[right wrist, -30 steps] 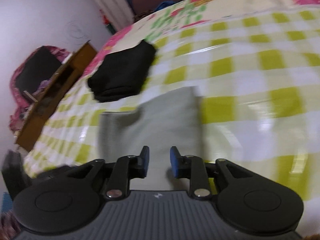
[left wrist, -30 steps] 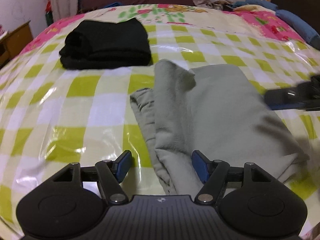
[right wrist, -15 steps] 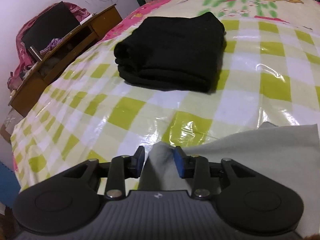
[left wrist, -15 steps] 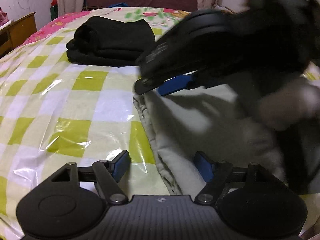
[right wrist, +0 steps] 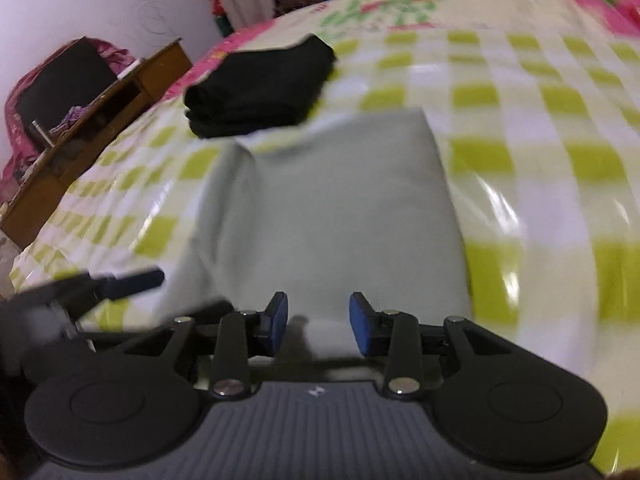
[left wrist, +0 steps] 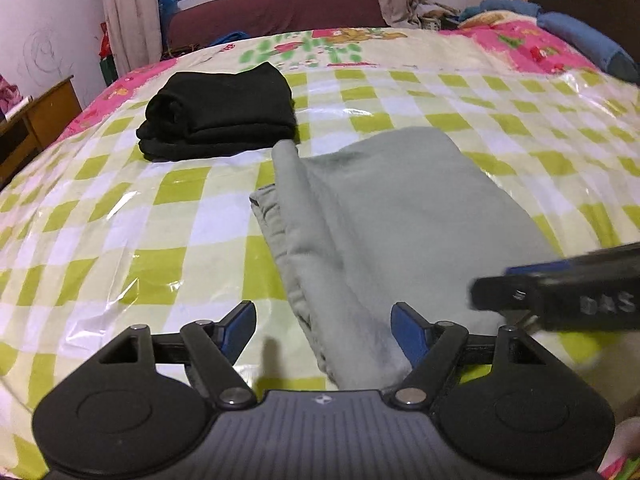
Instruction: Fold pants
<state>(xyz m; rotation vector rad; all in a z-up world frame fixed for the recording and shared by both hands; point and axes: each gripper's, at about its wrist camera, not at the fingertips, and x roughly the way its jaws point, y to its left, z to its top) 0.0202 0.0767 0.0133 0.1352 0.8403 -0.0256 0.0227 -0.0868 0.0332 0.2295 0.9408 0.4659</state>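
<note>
The grey-green pants [left wrist: 392,216] lie folded into a thick rectangle on the checked bed cover; they also show in the right wrist view [right wrist: 328,216]. My left gripper [left wrist: 324,330] is open, its jaws wide apart over the near left edge of the pants. My right gripper [right wrist: 318,322] is open and empty just above the near end of the pants. The right gripper's blurred side shows in the left wrist view [left wrist: 560,296]. The left gripper's finger shows in the right wrist view [right wrist: 128,282].
A folded black garment [left wrist: 220,116] lies on the bed beyond the pants, also in the right wrist view [right wrist: 260,88]. A wooden desk [right wrist: 96,128] stands left of the bed. Pillows and blue cloth [left wrist: 580,40] lie at the far right.
The right gripper has pulled back from the far left corner of the pants to their near end and its jaws have opened. The pants' top layer lies flatter. The left gripper stays open.
</note>
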